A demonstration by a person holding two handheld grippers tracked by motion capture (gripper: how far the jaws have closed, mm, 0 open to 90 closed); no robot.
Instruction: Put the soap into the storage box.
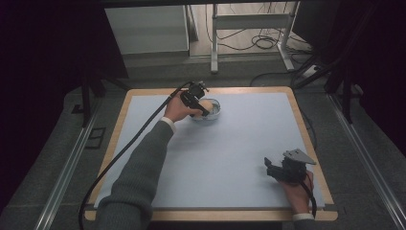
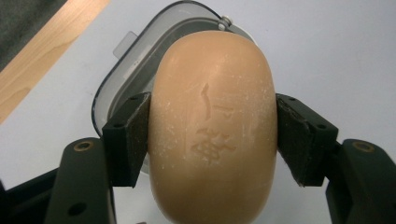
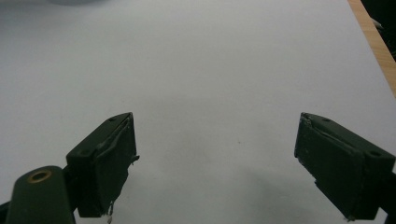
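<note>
Soap (image 2: 212, 126) sits clamped across its width in my left gripper (image 2: 212, 135), just above the dish (image 2: 116, 74) at the mat's far side. I centre it over the dish, lower flat, then release. Right gripper (image 3: 215, 154) rests open and empty, near right.

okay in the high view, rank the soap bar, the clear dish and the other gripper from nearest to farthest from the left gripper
1. Soap bar: clamped between the left gripper's jaws, at the table's far side.
2. Clear dish: directly beneath the soap, its rim showing around it.
3. Right gripper: far off at the near right corner, jaws open.
</note>
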